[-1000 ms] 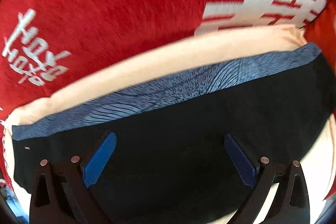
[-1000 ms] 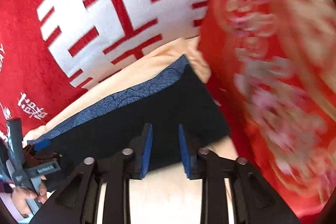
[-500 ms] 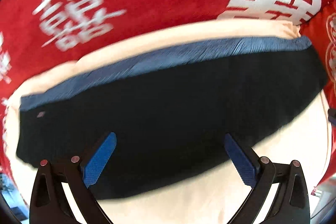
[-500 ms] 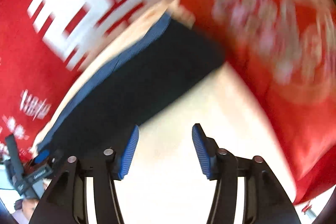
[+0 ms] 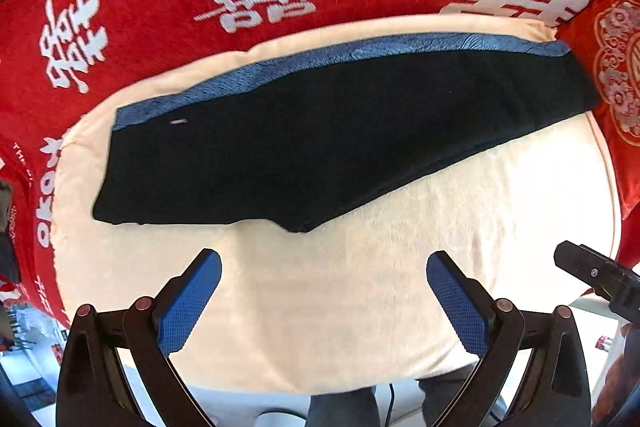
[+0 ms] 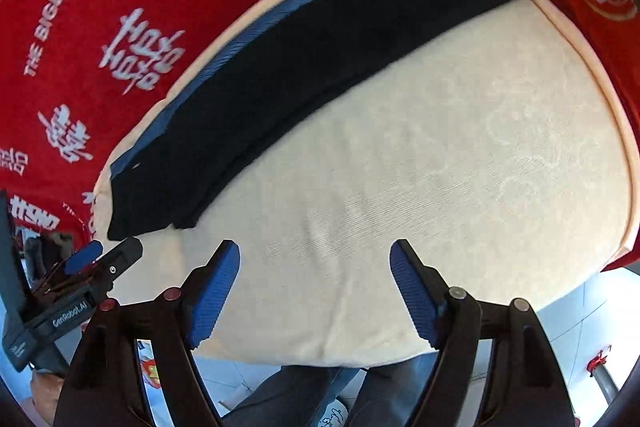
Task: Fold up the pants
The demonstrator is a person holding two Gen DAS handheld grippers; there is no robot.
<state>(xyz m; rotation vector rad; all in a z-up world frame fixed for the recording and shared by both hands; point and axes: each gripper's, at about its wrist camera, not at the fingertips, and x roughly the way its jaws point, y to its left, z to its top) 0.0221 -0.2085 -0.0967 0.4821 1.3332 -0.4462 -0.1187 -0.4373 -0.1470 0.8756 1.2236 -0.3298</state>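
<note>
With both the left gripper (image 5: 324,287) and the right gripper (image 6: 315,277) apart and empty, the folded pants (image 5: 320,143) on the cream cushion (image 5: 500,211) could unfold if a finger catches their edge.

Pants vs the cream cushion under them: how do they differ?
The pants are black with a blue band along the far edge; the cushion is plain cream. The pants lie as a long narrow strip along the back; the cushion is broad and rounded, with its near half bare. The pants rest on top; the cushion carries them. Both are soft fabric, and neither gripper touches them.
</note>
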